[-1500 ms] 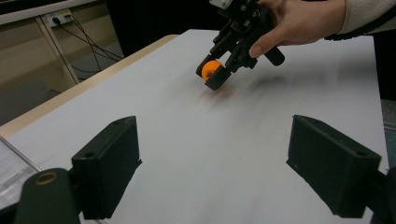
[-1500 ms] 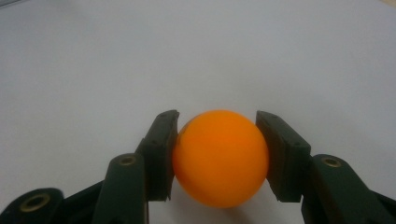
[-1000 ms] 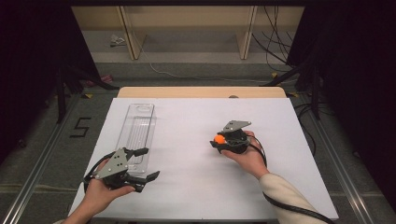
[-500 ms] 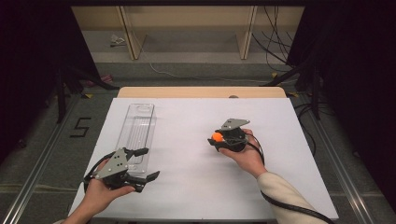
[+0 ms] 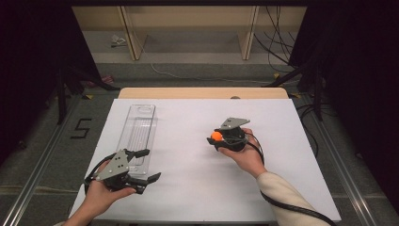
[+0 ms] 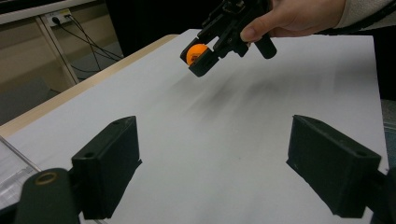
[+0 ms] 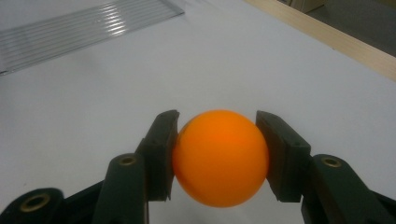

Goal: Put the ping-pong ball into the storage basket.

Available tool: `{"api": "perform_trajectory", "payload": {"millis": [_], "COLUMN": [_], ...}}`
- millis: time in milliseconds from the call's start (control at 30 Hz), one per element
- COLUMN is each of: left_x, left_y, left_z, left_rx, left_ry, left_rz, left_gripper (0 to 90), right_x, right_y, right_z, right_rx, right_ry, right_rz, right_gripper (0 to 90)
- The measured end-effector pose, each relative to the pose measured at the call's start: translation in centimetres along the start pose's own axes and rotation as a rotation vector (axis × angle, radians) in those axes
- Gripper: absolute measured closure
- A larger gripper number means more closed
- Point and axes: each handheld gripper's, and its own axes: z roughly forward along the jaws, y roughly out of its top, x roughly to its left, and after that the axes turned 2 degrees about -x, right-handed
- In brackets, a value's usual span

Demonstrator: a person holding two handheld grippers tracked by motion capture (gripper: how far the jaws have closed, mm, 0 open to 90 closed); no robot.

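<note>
An orange ball [image 5: 217,136] is clamped between the black jaws of my right gripper [image 5: 215,137], held a little above the white table right of centre. In the right gripper view the ball [image 7: 219,157] sits pressed between both pads. My left gripper [image 5: 145,165] rests near the table's front left with its jaws wide apart and nothing between them. The left gripper view looks across the table at the right gripper [image 6: 198,55] carrying the ball [image 6: 195,52]. A long clear plastic tray [image 5: 139,131] lies on the left side of the table, its near end beside the left gripper.
The white table top [image 5: 188,188] has a wooden strip [image 5: 202,93] along its far edge. Beyond it are shelf legs and cables on the floor. The tray's ribbed surface [image 7: 74,32] lies ahead of the right gripper.
The right gripper with the ball has shifted slightly to the left. The left gripper has stayed where it was.
</note>
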Motion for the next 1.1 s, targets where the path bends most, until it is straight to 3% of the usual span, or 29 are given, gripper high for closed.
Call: {"api": "perform_trajectory", "payload": {"millis": [1100], "left_x": [0.0], "left_y": [0.0], "left_z": [0.0], "left_rx": [-0.001], "left_ry": [0.0], "left_rz": [0.002], "left_gripper": [16.4], "right_x": [0.5], "right_y": [1.4], "right_z": [0.9], "right_rx": [-0.035], "right_ry": [0.013], "right_rz": [0.0], "right_gripper": [51.6]}}
